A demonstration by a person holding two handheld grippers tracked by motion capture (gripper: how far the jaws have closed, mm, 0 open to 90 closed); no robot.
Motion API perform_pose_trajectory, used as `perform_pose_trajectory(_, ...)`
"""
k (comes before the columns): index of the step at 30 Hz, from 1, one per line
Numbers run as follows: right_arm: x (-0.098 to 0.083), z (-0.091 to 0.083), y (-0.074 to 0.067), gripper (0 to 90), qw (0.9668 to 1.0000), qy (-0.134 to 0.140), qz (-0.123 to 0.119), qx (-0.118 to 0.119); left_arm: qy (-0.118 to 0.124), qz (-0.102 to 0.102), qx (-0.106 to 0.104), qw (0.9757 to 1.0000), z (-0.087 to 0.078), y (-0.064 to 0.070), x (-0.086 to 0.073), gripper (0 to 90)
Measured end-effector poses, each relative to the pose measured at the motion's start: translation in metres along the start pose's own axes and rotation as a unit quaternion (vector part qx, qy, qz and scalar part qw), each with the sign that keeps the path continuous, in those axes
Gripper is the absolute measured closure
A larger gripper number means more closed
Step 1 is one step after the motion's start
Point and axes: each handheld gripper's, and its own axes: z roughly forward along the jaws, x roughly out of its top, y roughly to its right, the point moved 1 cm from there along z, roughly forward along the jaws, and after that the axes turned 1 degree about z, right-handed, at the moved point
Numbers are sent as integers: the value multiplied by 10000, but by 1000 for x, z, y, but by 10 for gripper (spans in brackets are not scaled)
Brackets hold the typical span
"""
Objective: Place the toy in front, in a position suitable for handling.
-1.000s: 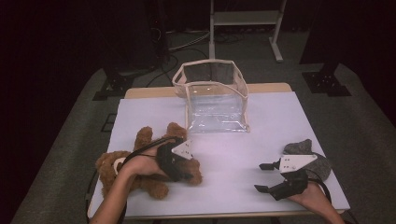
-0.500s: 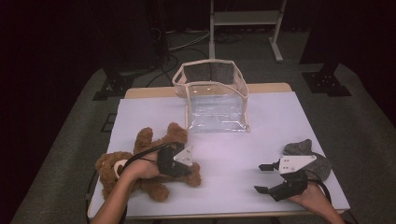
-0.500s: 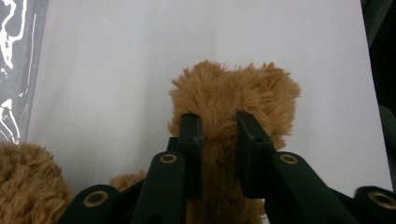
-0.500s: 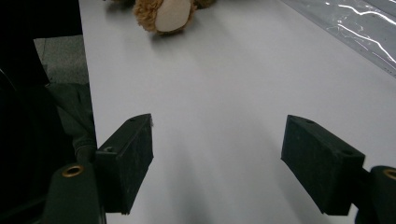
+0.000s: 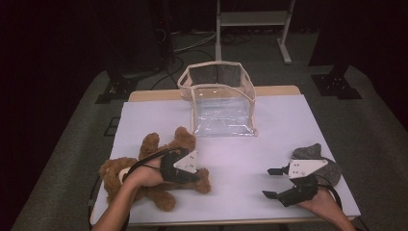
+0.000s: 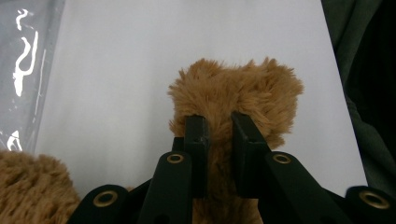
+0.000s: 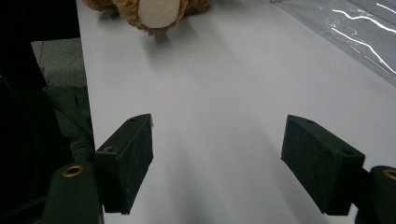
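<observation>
Left gripper (image 6: 219, 135) pinches the teddy bear's (image 5: 144, 178) limb; right gripper (image 7: 217, 163) rests low, gaping.

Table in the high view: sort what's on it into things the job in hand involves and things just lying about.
In use:
- teddy bear, a limb pinched in the left tool
- clear bag, standing open behind it, probably where the bear goes

Lying about:
- grey cloth beside the right tool, which is open and holds nothing
</observation>
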Motion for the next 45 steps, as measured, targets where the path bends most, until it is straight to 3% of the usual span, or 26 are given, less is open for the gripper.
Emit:
perform_pose_trajectory(3, 0, -2, 1, 238, 10000, 19, 12, -24, 137, 14, -47, 9999, 0, -2, 6, 781)
perform_pose_trajectory(6, 0, -6, 4, 237, 9999, 64, 32, -76, 221, 153, -141, 9995, 5, -4, 20, 781)
perform_pose_trajectory(7, 0, -11, 6, 238, 9998, 123, 63, -152, 339, 232, -225, 9989, 10, -5, 32, 781)
perform_pose_trajectory(10, -1, -22, 10, 238, 9992, 255, 131, -269, 402, 322, -322, 9982, 16, -6, 45, 780)
perform_pose_trajectory(12, -2, -31, 12, 237, 9987, 338, 172, -353, 473, 464, -444, 9968, 27, -7, 63, 780)
perform_pose_trajectory(16, -4, -42, 17, 237, 9975, 449, 235, -488, 544, 564, -597, 9951, 39, -9, 81, 780)
perform_pose_trajectory(20, -10, -57, 25, 238, 9951, 623, 364, -670, 623, 774, -820, 9917, 61, -9, 111, 780)
perform_pose_trajectory(28, -19, -70, 34, 237, 9924, 747, 560, -798, 684, 989, -1169, 9858, 87, -10, 148, 779)
perform_pose_trajectory(35, -25, -71, 38, 238, 9918, 742, 652, -811, 534, 1062, -1394, 9831, 100, -3, 156, 723)
perform_pose_trajectory(38, -26, -69, 38, 238, 9923, 680, 663, -801, 547, 1024, -1331, 9843, 99, -2, 156, 615)
perform_pose_trajectory(40, -27, -65, 38, 238, 9929, 585, 670, -795, 650, 1000, -1148, 9862, 89, -1, 158, 560)
perform_pose_trajectory(41, -27, -64, 38, 238, 9931, 554, 666, -793, 740, 977, -1129, 9860, 84, -1, 158, 509)
perform_pose_trajectory(43, -28, -62, 38, 238, 9933, 493, 676, -796, 833, 966, -1109, 9856, 78, -1, 158, 486)
perform_pose_trajectory(45, -28, -60, 39, 238, 9936, 447, 676, -786, 975, 919, -968, 9862, 61, 0, 152, 475)
